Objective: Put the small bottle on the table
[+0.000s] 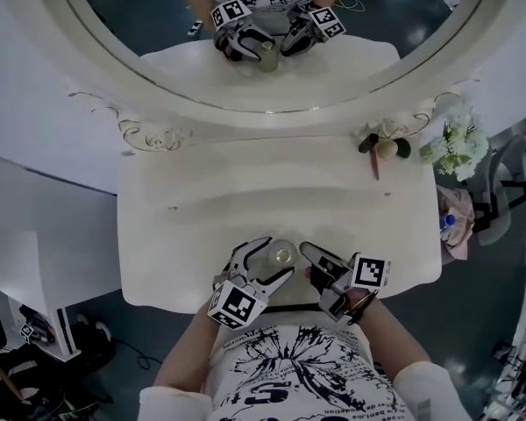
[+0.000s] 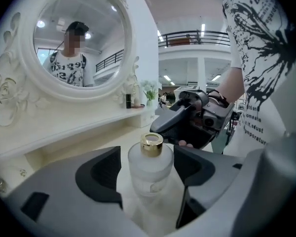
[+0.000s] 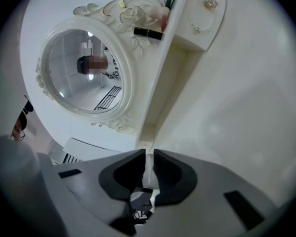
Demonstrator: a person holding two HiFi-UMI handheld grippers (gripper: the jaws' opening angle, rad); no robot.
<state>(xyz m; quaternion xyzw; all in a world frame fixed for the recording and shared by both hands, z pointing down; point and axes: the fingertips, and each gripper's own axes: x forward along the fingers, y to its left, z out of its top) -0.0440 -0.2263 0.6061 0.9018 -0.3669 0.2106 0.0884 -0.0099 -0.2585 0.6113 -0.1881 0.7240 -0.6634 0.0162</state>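
Frosted glass under a gold cap for the small bottle (image 2: 149, 174); stood upright on the cream table (image 1: 202, 209), low in the head view and just left of centre, close to the near edge. Sat between the jaws of the left gripper (image 1: 279, 259), with the dark pads flanking its body and a sliver of gap at the left-hand pad, so spread around it rather than clamped. Just right of the bottle and apart from it in the head view, the right gripper (image 3: 149, 154); kept its jaws nearly together in the right gripper view, only a thin slit between the pads, nothing gripped, pale tabletop beyond. Both held from the bottom of the frame by a person (image 1: 289, 367) in a black-and-white printed shirt. Across the top of the head view, an oval mirror (image 1: 272, 103) in a carved white frame; reflected grippers and bottle. At the table's upper right, a few small cosmetic items (image 1: 381, 147), with white flowers (image 1: 460, 143) further right.
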